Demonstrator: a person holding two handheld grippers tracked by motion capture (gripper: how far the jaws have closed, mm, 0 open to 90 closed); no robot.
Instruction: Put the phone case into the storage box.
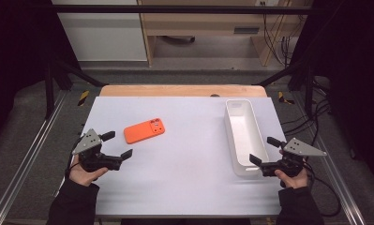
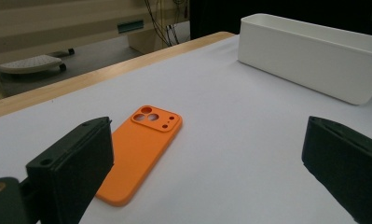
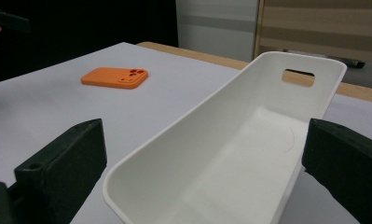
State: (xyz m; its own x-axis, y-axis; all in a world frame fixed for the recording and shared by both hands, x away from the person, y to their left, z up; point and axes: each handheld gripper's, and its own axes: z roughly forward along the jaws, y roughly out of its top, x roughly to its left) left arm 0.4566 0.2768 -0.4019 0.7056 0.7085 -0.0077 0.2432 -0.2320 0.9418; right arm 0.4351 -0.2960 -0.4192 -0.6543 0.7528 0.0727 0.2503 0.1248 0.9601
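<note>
White tabletop (image 1: 184,168) with wooden far edge, orange phone case (image 1: 144,131), white bin (image 1: 244,136), both claws wide, empty

A lab recording station: black metal frame bars (image 1: 175,9) ring a white-covered tabletop (image 1: 184,178), with loose cables (image 1: 278,42) and plain wooden furniture (image 1: 198,23) at the far side.

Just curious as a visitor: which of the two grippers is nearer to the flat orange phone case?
Left. The left gripper sits just beside the orange phone case; the right gripper is across the table by the white bin.
</note>
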